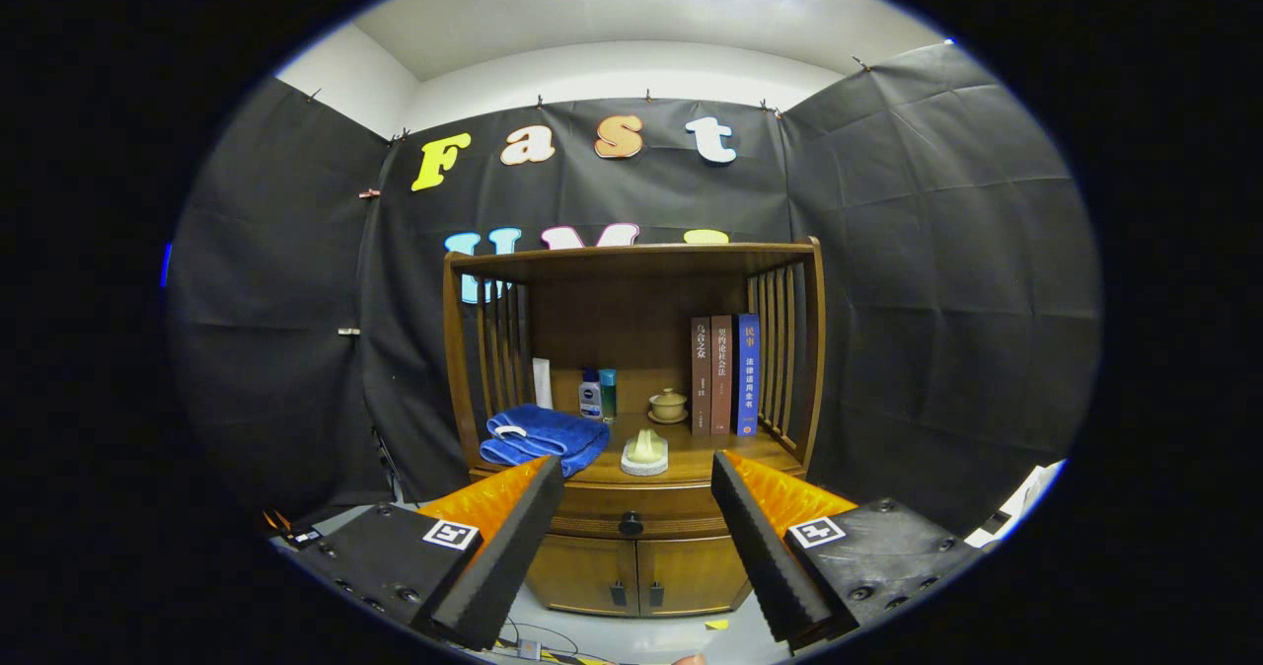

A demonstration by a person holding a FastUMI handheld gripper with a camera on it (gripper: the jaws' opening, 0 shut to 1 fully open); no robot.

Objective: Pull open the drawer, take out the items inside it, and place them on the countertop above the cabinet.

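Straight ahead of the gripper (636, 492), beyond its spread, empty fingers, the drawer knob (631, 524) sits centred on the closed drawer (631, 512), beneath the cabinet countertop (705, 463).

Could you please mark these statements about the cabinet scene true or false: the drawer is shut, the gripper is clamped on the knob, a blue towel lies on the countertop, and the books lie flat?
1. The drawer is shut. True.
2. The gripper is clamped on the knob. False: its fingers are open, apart from the knob, which sits beyond them.
3. A blue towel lies on the countertop. True.
4. The books lie flat. False: they stand upright at the right side.
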